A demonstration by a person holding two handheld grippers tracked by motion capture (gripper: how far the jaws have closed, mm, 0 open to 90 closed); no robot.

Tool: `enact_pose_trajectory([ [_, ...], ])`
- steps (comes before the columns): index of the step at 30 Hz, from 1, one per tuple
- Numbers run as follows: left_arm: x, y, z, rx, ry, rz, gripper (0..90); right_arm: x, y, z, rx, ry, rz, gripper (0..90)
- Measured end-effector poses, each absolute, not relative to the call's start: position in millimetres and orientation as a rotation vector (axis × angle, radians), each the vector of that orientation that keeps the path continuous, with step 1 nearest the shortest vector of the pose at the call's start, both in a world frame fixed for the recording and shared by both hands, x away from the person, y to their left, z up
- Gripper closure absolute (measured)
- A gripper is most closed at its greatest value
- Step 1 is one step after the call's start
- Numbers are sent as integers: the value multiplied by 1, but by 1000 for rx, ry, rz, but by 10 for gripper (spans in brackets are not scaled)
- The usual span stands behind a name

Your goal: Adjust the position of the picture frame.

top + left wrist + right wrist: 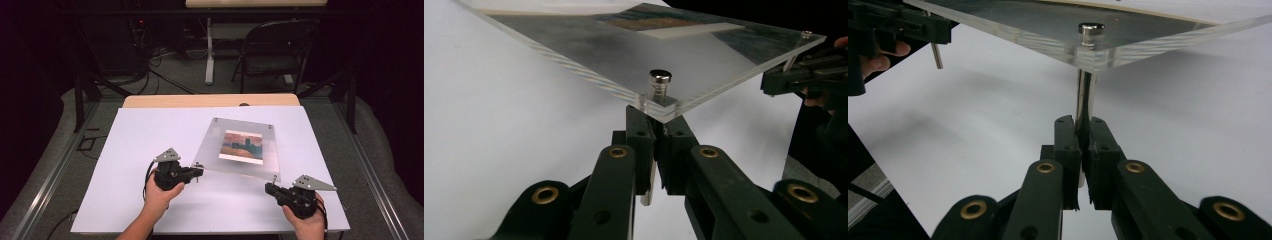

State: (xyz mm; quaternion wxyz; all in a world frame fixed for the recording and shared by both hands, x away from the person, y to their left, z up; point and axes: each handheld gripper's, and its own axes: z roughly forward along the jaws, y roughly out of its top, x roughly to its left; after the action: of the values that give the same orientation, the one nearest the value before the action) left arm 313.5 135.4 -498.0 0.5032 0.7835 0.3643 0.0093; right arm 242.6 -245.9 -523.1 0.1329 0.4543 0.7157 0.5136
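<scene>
A clear acrylic picture frame (240, 147) with a small landscape print (242, 145) sits over the middle of the white sheet (150, 140). Metal posts stand at its corners. My left gripper (197, 170) is shut on the post (659, 85) under the near left corner, the jaws clamping it just below the panel (634, 55). My right gripper (270, 187) is shut on the post (1085, 95) under the near right corner of the panel (1128, 35). In both gripper views the near edge hangs above the sheet. A hand holds each gripper from the front edge.
The white sheet covers a wooden table whose bare edge (210, 101) shows at the back. Beyond it stand a black folding chair (275, 50) and another table's white leg (210, 50), with cables on the floor. Dark metal rails (55, 170) run along both sides.
</scene>
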Motion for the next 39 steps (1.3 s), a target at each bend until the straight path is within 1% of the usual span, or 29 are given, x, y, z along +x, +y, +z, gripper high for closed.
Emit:
enact_pose_trajectory([
  [8,298,159,-499,1859,947,52,851,266,-229,-524,1256,2137,1515,853],
  [15,298,172,-500,1836,999,82,851,283,-214,-525,1212,2192,1530,852],
  [23,322,186,-500,1763,1055,106,844,301,-198,-519,1184,2213,1534,853],
  [29,339,174,-502,1782,1032,94,848,330,-206,-519,1298,2147,1496,847],
  [34,357,176,-501,1774,1067,113,846,343,-201,-517,1307,2150,1464,848],
  [39,362,180,-509,1769,1097,118,841,350,-194,-523,1327,2152,1475,843],
])
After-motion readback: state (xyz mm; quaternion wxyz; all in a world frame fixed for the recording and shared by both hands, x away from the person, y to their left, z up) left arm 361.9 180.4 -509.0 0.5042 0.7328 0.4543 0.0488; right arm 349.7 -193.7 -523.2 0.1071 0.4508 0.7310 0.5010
